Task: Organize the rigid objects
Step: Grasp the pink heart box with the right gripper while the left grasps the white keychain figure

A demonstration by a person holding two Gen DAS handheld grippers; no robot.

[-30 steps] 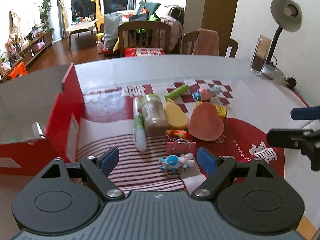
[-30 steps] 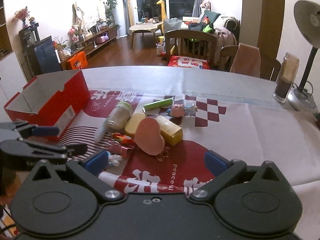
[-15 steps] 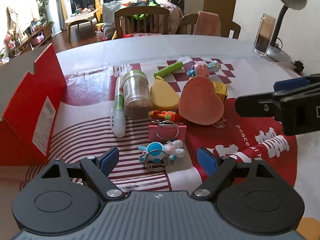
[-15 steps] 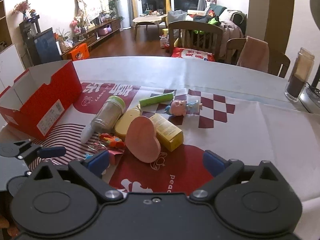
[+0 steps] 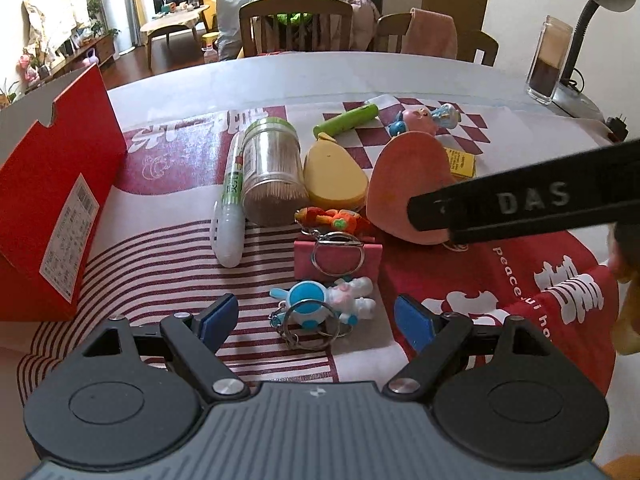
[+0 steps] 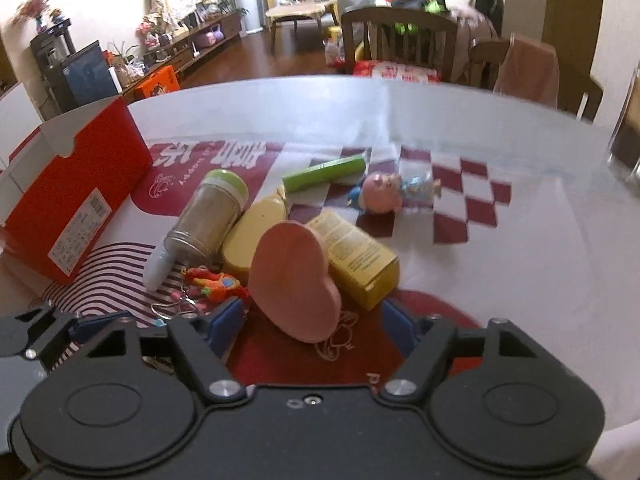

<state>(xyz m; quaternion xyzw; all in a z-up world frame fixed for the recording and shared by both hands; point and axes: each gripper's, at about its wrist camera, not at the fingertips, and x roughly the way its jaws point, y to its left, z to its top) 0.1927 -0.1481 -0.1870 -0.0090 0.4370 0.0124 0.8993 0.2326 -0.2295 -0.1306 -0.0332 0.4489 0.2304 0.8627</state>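
Box left of pile; jar beside tube; heart case right, leaning on carton.

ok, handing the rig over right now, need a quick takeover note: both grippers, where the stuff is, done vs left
Left gripper: open, empty, poised over the blue-and-white bunny keychain.
Right gripper: jaws closing around the pink heart-shaped box, pads not yet pressing on it.
Pile on the table mat: heart box leans on the yellow carton; clear toothpick jar, white tube, yellow case, green tube, pig figure, pink keyring card and orange charm close by.
Red cardboard box stands open at the left; its inside is not fully visible.
Done: nothing visibly sorted. Left: the whole pile.
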